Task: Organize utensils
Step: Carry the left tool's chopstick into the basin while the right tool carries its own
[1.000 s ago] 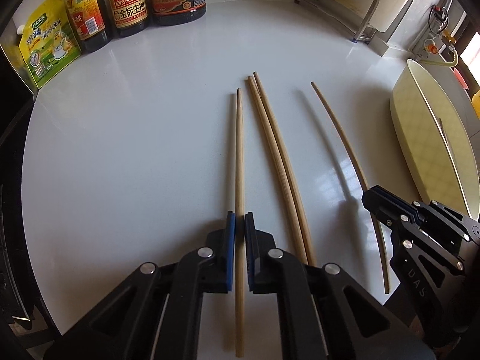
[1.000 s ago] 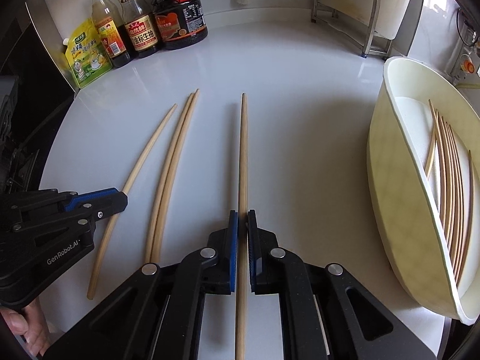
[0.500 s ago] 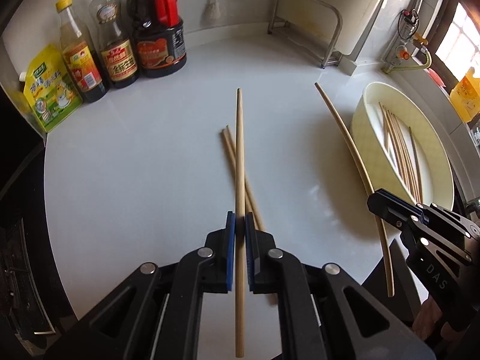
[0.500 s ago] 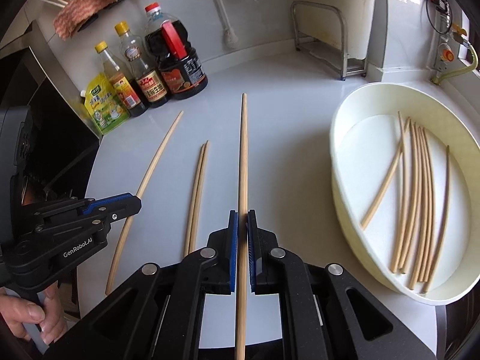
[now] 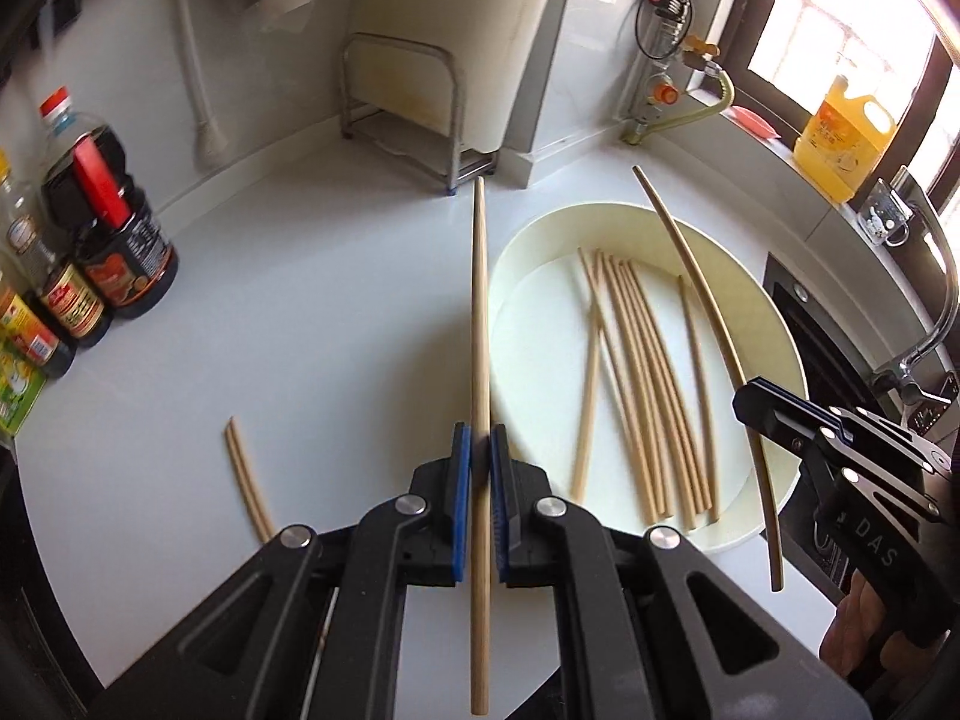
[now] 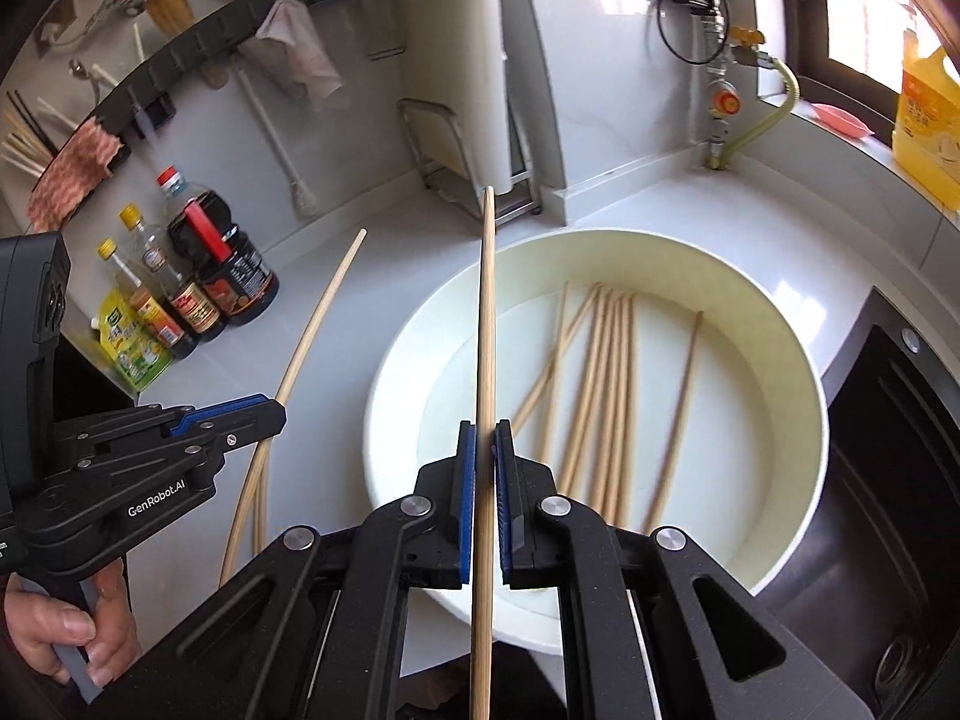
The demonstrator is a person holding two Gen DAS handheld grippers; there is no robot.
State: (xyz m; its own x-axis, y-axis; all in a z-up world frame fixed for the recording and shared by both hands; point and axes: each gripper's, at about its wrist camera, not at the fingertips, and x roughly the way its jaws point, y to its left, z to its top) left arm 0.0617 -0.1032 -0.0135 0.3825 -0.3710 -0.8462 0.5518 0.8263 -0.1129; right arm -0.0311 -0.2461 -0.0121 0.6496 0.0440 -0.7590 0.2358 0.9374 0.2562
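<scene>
Compared with one second ago, your left gripper no longer holds its chopstick flat on the counter; the stick is now raised, its far tip beside the rim of the cream basin. Your right gripper has likewise lifted its chopstick, which now hangs over the basin instead of lying on the counter to the basin's left. The pair of chopsticks left on the counter, formerly just beside the left-held stick, now sits well to the left of the basin, low in the left wrist view.
</scene>
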